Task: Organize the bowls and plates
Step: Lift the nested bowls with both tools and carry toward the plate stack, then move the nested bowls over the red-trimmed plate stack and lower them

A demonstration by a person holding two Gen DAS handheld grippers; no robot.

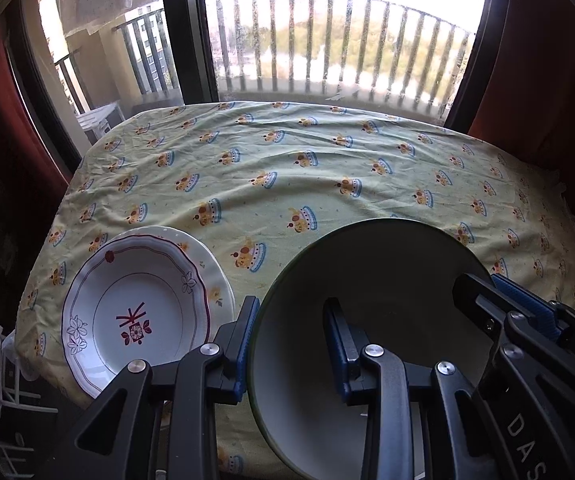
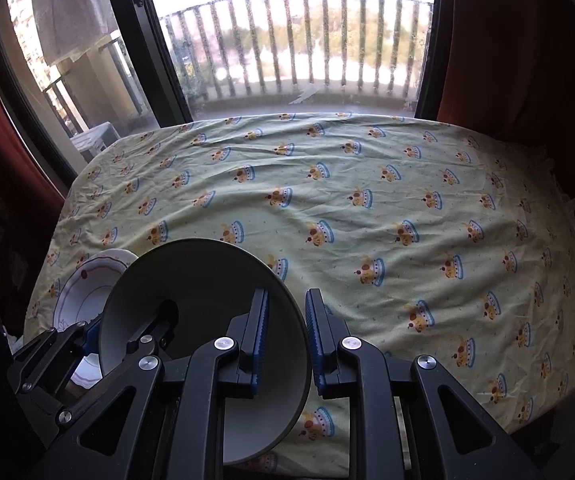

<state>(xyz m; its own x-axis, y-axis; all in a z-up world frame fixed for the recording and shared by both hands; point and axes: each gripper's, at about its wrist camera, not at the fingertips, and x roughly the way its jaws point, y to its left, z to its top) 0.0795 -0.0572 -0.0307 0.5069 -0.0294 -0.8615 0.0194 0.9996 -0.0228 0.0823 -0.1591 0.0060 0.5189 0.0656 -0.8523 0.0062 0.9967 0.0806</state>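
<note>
At lower left, two stacked patterned plates (image 1: 135, 312) rest on the bench (image 1: 327, 168). The left gripper (image 1: 291, 344) and right gripper (image 2: 287, 336) hold the grey bowl (image 1: 371, 320), narrow fingers pinching opposite rims. Carrying step; next, lower it level.

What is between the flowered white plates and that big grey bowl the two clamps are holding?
In the left wrist view, only one finger of the left gripper and bare tablecloth separate the flowered plates from the grey bowl.
</note>
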